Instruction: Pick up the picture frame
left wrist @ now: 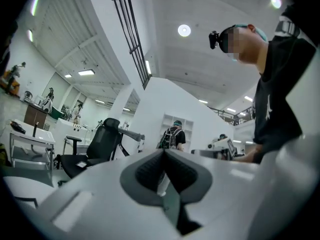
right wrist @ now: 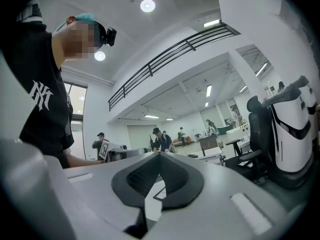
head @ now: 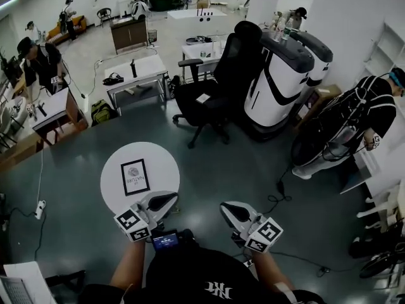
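Note:
The picture frame (head: 135, 177), black-edged with a white print, lies flat on a small round white table (head: 114, 170) in the head view. My left gripper (head: 171, 199) hovers at the table's near right edge, just right of and below the frame, shut and holding nothing. My right gripper (head: 226, 209) is off the table further right over the dark floor, also shut and empty. Both point level. In the left gripper view the left gripper (left wrist: 164, 156) has its pads together, and in the right gripper view so does the right gripper (right wrist: 159, 159).
A black office chair (head: 212, 87) and a white machine (head: 278, 81) stand beyond the table. A person in black (head: 354, 119) bends at the right. Cables (head: 278, 195) and a power strip (head: 40, 209) lie on the floor. Desks (head: 133, 75) stand further back.

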`<action>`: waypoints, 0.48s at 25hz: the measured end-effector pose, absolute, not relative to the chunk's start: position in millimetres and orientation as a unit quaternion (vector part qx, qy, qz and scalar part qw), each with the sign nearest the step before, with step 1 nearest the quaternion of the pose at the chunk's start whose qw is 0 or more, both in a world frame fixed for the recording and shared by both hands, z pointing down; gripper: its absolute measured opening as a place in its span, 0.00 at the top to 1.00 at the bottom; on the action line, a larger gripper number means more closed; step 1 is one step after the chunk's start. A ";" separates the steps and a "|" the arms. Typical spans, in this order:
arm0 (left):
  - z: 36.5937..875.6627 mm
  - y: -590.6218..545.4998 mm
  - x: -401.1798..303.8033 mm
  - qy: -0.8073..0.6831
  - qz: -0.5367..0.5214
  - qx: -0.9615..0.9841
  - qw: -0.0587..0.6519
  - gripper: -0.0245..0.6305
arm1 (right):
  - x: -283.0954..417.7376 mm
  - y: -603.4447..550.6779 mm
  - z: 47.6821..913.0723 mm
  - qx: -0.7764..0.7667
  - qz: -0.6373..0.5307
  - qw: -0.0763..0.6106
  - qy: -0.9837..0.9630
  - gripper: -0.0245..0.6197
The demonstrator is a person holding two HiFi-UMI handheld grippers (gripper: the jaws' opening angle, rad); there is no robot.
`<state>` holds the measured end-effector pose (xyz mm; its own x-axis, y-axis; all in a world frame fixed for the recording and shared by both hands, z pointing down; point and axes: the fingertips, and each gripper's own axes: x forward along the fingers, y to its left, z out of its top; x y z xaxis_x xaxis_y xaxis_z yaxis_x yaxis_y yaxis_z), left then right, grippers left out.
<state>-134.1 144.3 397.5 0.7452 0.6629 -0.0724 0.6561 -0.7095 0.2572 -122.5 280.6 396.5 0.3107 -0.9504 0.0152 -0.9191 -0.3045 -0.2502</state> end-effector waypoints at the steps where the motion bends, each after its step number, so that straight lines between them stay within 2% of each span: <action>1: 394.6 143.2 -117.7 0.358 0.007 0.924 0.136 0.96 | -106.8 278.1 393.3 -0.804 -0.078 0.091 0.583 0.96; 7: 398.7 142.4 -45.0 0.359 -0.005 0.922 0.143 0.96 | -41.4 271.1 392.0 -0.794 -0.084 0.085 0.596 0.96; 12: 411.8 138.4 -19.9 0.320 0.017 0.933 0.163 0.96 | 11.8 269.5 403.5 -0.774 -0.102 0.068 0.622 0.96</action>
